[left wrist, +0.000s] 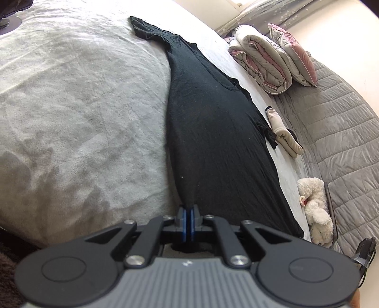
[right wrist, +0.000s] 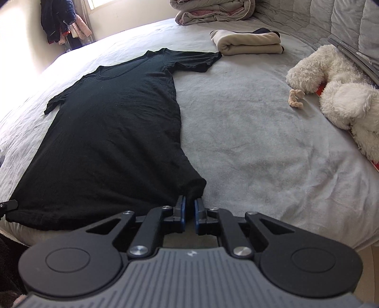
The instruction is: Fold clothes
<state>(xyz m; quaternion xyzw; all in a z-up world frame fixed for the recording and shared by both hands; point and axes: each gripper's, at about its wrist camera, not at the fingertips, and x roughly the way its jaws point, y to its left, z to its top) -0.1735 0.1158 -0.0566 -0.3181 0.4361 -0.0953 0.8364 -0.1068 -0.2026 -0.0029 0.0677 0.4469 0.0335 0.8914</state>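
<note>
Black T-shirt [right wrist: 113, 132]: lies flat on the bed, front up, collar at 12 o'clock and hem at 6 o'clock in the right wrist view; both short sleeves spread outward, one toward 9 o'clock, one toward 1 o'clock.
Left gripper [left wrist: 189, 214]: blue pads pressed together on a pinch of the T-shirt [left wrist: 213, 132] hem; the fabric rises into a narrow peak between the jaws. Its black tip also shows at the 9 o'clock edge of the right wrist view, at the other hem corner [right wrist: 9, 205].
Right gripper [right wrist: 189, 209]: jaws drawn in to a narrow slot; the bunched hem corner of the T-shirt sits at the fingertips, at 12 o'clock from them. Whether the pads actually pinch the cloth cannot be told.
Bed cover [right wrist: 260, 147]: pale grey, plush, lightly creased; carries every item listed.
Folded beige garment [right wrist: 248, 43]: at 1 o'clock from the T-shirt, just beside the tip of the far sleeve.
White plush toy [right wrist: 341, 94]: at 3 o'clock, well apart from the T-shirt, against a quilted grey cover [right wrist: 319, 19].
Rolled duvet [left wrist: 260, 61]: grey and pink, at 1 o'clock in the left wrist view, with a pink-edged pillow [left wrist: 293, 54] leaning beside it.
Hanging clothes [right wrist: 59, 21]: dark and pink, at 11 o'clock near a bright window.
</note>
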